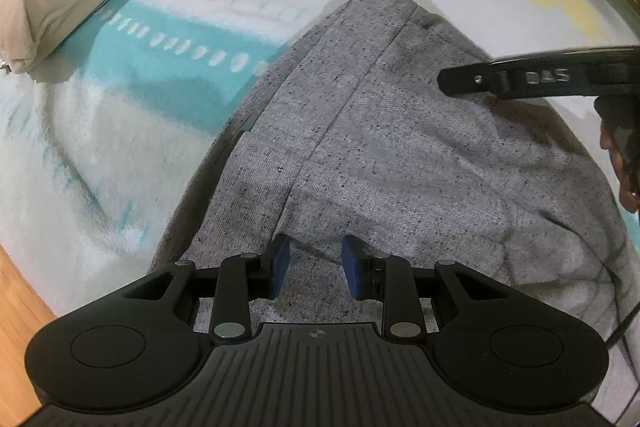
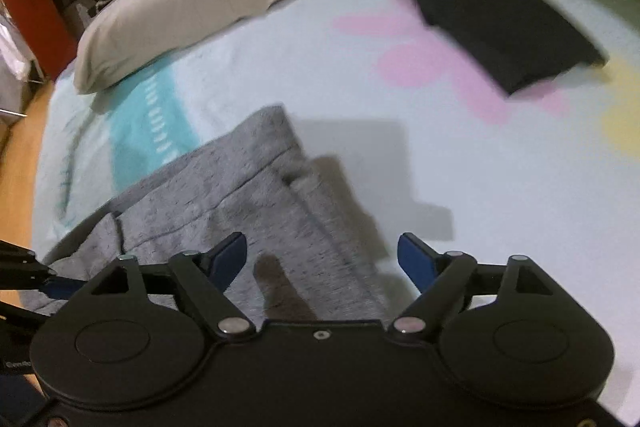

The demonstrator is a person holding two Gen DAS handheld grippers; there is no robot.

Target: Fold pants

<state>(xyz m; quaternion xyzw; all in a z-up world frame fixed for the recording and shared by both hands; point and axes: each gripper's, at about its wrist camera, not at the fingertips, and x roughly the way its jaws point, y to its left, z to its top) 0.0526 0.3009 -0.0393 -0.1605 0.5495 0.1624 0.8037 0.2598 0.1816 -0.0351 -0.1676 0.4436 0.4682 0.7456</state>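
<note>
Currently the grey pants (image 1: 380,155) lie folded on the bed (image 1: 100,155). My left gripper (image 1: 316,267) points steeply down over their near edge, jaws narrowly parted; whether the pads pinch cloth I cannot tell. My right gripper (image 2: 322,261) hovers above the pants' right edge, jaws wide, holding nothing.

Left black two-finger gripper with blue pads (image 1: 316,267): pointed steeply down, jaws partly apart. Right black gripper with blue pads (image 2: 322,261): jaws wide, nothing between them.
</note>
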